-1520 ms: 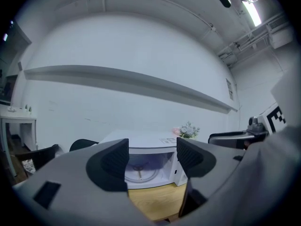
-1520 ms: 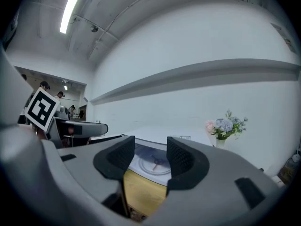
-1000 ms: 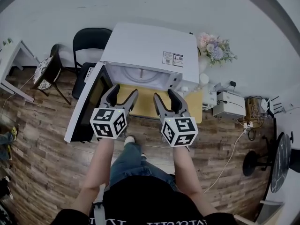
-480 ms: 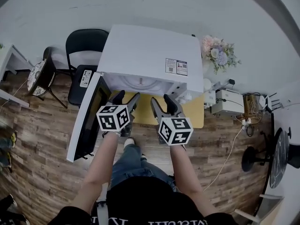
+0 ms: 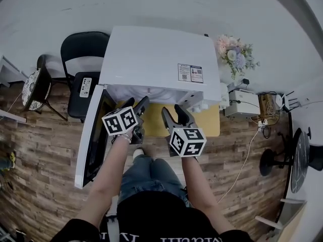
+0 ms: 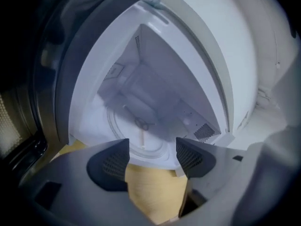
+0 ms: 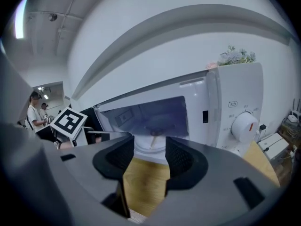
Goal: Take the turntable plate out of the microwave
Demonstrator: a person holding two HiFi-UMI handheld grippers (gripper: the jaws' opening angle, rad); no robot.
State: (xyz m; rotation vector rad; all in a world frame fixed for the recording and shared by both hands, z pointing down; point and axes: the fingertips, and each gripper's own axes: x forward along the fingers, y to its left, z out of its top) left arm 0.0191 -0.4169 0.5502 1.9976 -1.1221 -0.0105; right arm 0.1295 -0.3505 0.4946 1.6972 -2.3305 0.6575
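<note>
Grippers hover short of the cavity: left gripper (image 6: 151, 157) jaws spread, empty; right gripper (image 7: 149, 157) jaws apart, just closed a little, nothing betw. them. Both are over the yellow tabletop (image 6: 150, 192) at the open microwave (image 5: 156, 54). Turntable plate (image 6: 129, 133) lies flat on the cavity floor, straight ahead beyond the tips. It is round, so no long axis. Left tips appear nearer its front rim.

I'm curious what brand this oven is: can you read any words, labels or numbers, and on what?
Nothing can be read for certain.
Stickers on the microwave top: too small.
Print by the dial: too blurred.
The two marker cubes: square patterns, no words.
</note>
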